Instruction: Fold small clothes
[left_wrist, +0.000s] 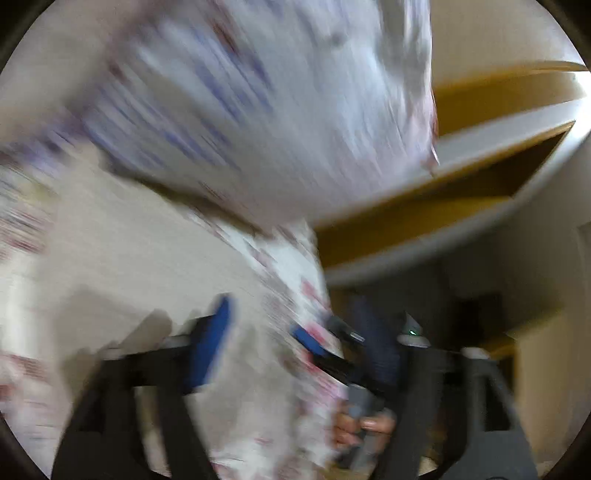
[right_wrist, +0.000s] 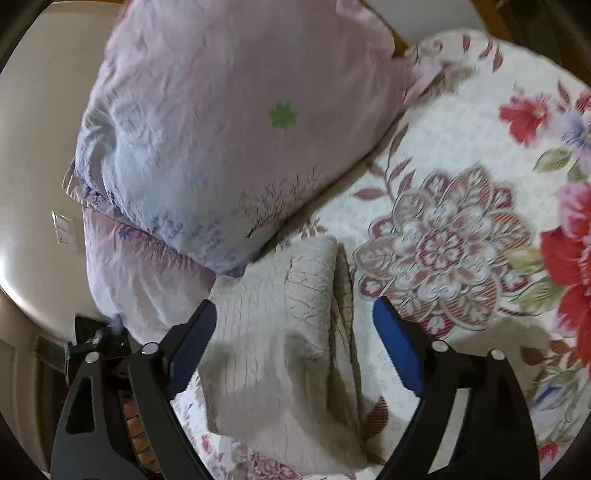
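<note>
The crinkled beige cloth (right_wrist: 291, 332), long axis running bottom to centre of frame, lies between the spread, empty fingers of the right gripper (right_wrist: 295, 343), the nearer; the left gripper (left_wrist: 258, 343) is blurred, apparently released.

- Pale pink pillow (right_wrist: 236, 122) with a small green flower print, leaning on top of a second pillow (right_wrist: 140, 273) of the same lilac-patterned cloth.
- Floral quilt (right_wrist: 461, 206) spread over the bed, white with red and maroon blooms, running under the pillows' lower edge.
- Cream wall (right_wrist: 40, 122) behind the pillows, carrying a white switch plate (right_wrist: 63, 227).
- Wooden bed frame (left_wrist: 491, 99), yellow-brown, heavily blurred in the left wrist view.
</note>
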